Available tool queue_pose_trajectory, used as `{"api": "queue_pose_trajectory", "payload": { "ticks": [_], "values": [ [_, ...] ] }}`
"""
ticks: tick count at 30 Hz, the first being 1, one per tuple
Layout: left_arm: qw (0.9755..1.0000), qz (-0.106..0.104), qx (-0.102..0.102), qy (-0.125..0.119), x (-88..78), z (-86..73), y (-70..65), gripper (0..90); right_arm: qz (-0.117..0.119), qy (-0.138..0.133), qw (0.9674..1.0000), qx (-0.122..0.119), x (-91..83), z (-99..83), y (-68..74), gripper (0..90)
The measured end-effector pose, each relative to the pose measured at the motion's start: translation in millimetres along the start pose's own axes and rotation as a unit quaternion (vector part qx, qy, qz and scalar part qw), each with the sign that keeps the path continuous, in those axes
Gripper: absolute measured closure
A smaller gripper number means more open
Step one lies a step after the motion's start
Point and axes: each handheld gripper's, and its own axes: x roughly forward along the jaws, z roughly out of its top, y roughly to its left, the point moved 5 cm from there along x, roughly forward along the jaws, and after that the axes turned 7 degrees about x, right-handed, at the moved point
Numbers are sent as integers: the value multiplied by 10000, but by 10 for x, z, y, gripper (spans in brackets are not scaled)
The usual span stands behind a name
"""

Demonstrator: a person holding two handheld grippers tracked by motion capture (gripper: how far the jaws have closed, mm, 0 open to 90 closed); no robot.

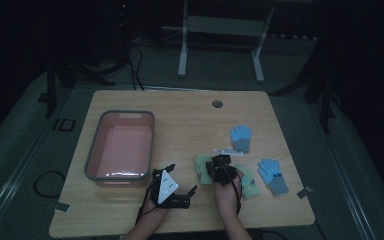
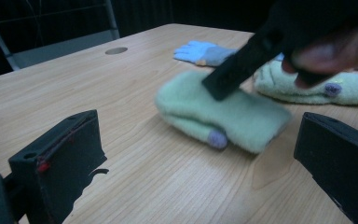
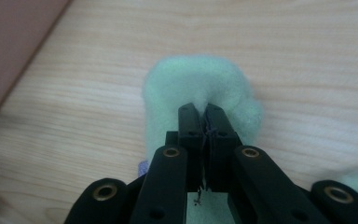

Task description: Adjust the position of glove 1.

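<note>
A fuzzy green mitten (image 1: 201, 164) (image 2: 191, 102) (image 3: 196, 79) lies on the wooden table (image 1: 180, 120), just right of a pink basin (image 1: 94, 150). My right gripper (image 1: 216, 164) (image 3: 204, 109) comes down on it from the near side, jaws shut, with the fluff gathered at the tips. In the left gripper view its black jaw (image 2: 242, 65) slants onto the mitten's top. My left gripper (image 1: 183, 178) (image 2: 193, 163) rests low on the table near the basin's front corner. It is open, nothing is between its jaws, and it faces the mitten.
A second green mitten (image 1: 249, 184) (image 2: 307, 86) lies right of my right hand. Two blue gloves (image 1: 241, 136) (image 1: 272, 175) lie farther right and back. The basin holds nothing. A cable hole (image 1: 217, 104) marks the table's far side.
</note>
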Motion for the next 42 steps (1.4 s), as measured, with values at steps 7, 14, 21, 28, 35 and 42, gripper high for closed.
{"api": "queue_pose_trajectory", "payload": {
  "ticks": [7, 14, 21, 28, 35, 42],
  "values": [
    [10000, -15, -42, -6, -2, -2, 8, 14, -158, 130, 9998, -63, 145, -76, -42, 790],
    [10000, -24, -42, -5, -2, -2, 9, 14, -17, -101, 9997, -239, 11, 71, -66, 661],
    [10000, -24, -46, -10, -2, -2, 10, 14, 265, -251, 9961, -809, -187, 322, -192, 619],
    [9999, 27, 119, 0, -2, 3, -18, 14, 401, 3, 9936, -1055, -322, 317, -497, 634],
    [10000, 9, 34, 9, -1, 0, 0, 14, 515, 308, 9889, -1361, -500, 117, -819, 643],
    [10000, 19, 36, 18, 1, 0, 0, 14, 647, 478, 9866, -1419, -568, -86, -1107, 611]
  ]
}}
